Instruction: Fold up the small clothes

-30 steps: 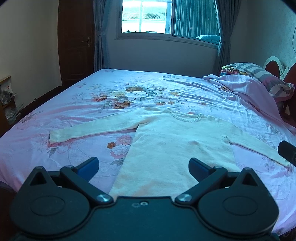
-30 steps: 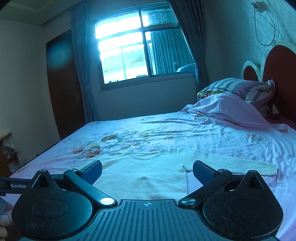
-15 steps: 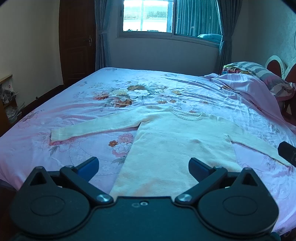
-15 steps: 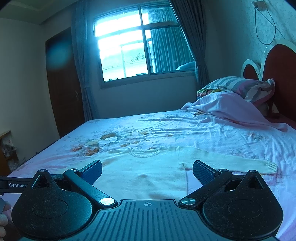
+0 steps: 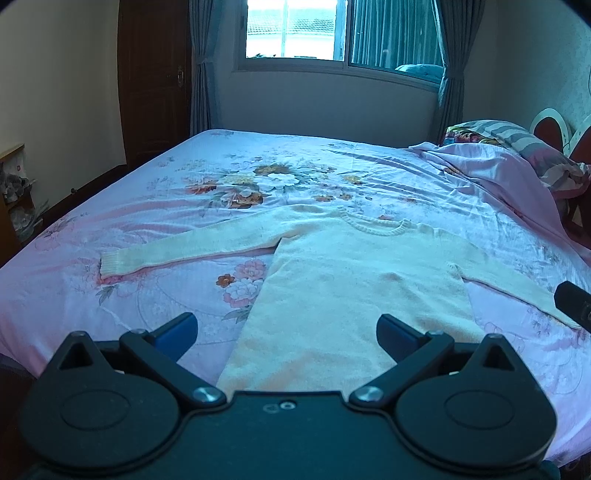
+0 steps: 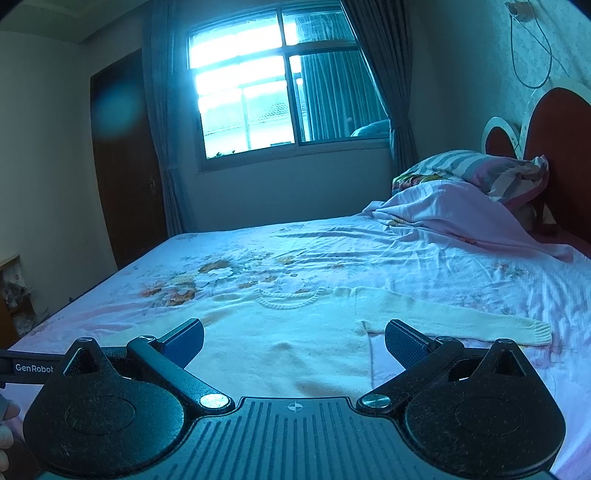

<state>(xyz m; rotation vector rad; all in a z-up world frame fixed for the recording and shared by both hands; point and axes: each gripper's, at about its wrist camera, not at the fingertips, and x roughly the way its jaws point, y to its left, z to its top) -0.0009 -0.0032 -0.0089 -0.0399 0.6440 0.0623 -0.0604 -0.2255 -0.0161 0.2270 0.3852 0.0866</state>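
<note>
Sweater: a cream knit sweater point(image 5: 354, 295) lay flat and face up on the bed point(image 5: 166, 221), both sleeves stretched out to the sides, neckline toward the window point(image 5: 295, 29).
Bed: a pink floral sheet covered it; a rumpled pink cover point(image 6: 461, 210) and a striped pillow point(image 6: 480, 166) were heaped at the headboard point(image 6: 561, 147) end.
Left gripper: the left gripper point(image 5: 286, 326) hovered above the sweater's hem, its jaws spread wide with nothing between them and no contact with the fabric.
Right gripper: the right gripper point(image 6: 293, 338) hung over the lower body of the sweater near the right armpit, jaws likewise wide apart and holding nothing.
Sleeves: one cuff point(image 5: 110, 262) rested on the sheet well out to the left; the other cuff point(image 6: 535, 330) lay out to the right.
Room: a dark wooden door point(image 5: 155, 74) stood beside the curtained window.
</note>
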